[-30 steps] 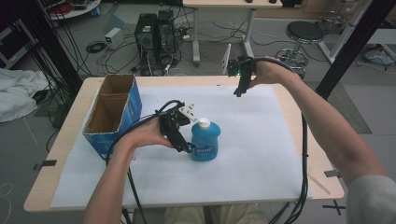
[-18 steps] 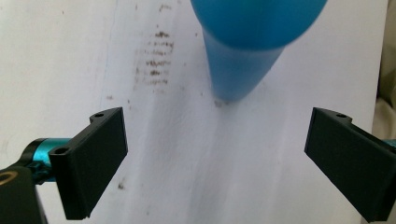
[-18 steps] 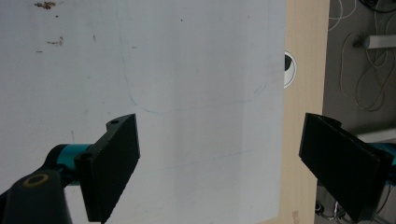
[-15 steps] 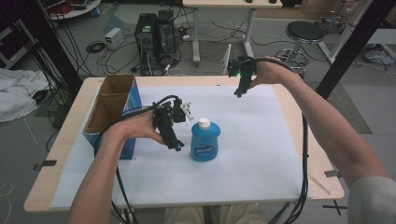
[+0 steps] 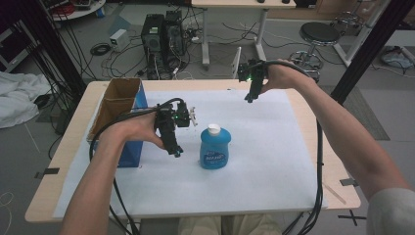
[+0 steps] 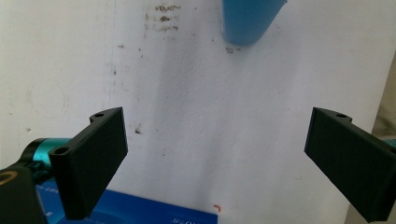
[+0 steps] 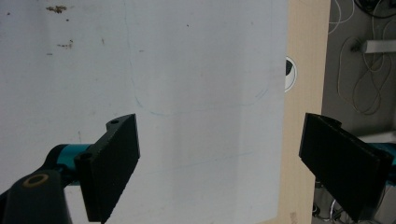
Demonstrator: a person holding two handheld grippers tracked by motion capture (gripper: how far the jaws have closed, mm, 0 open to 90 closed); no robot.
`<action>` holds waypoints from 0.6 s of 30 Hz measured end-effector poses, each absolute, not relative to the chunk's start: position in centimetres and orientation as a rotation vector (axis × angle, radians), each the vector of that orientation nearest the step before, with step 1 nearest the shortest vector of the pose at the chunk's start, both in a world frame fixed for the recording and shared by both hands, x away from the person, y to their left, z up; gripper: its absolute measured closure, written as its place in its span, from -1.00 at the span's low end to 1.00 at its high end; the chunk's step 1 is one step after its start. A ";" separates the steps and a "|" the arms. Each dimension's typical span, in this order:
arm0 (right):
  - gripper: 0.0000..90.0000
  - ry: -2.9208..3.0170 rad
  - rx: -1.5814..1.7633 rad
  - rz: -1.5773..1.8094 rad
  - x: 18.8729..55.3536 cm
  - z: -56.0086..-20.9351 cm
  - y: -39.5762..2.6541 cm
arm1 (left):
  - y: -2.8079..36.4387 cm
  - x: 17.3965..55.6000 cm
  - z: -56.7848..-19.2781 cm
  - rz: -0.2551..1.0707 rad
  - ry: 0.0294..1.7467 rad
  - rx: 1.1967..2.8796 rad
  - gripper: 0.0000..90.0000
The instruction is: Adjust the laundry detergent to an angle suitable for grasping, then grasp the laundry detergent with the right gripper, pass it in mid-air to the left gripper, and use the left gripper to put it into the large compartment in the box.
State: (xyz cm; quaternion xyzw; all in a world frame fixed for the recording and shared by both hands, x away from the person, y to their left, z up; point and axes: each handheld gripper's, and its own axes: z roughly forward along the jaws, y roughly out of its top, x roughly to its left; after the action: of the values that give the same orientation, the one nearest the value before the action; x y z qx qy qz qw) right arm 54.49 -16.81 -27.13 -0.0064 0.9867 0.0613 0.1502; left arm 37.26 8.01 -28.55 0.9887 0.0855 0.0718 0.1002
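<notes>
Left hand-held gripper (image 5: 177,152) withdrawn from bottle (image 5: 214,147); white sheet (image 5: 274,161) stained

Plenty of open white sheet (image 5: 274,161) on the right and front. Only obstacles: the blue bottle (image 5: 214,148) mid-table and the cardboard box (image 5: 119,105) at the left edge, with a narrow gap between them.

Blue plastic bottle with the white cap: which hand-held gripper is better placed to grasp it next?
Probably the left hand-held gripper: it hangs open just beside the blue plastic bottle with the white cap. The right hand-held gripper, also open, is near the table's far edge.
</notes>
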 end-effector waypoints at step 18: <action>-0.74 2.838 -0.007 0.203 54.1 -27.4 -17.7 | 7.7 37.7 -26.0 0.218 0.229 2.992 -0.87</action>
State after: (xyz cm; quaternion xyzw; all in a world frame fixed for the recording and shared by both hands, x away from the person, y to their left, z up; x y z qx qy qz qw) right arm 54.05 -17.67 -27.35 -0.0025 0.9865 0.0704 0.1477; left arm 37.68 7.69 -26.01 0.9923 0.0759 0.0725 0.0666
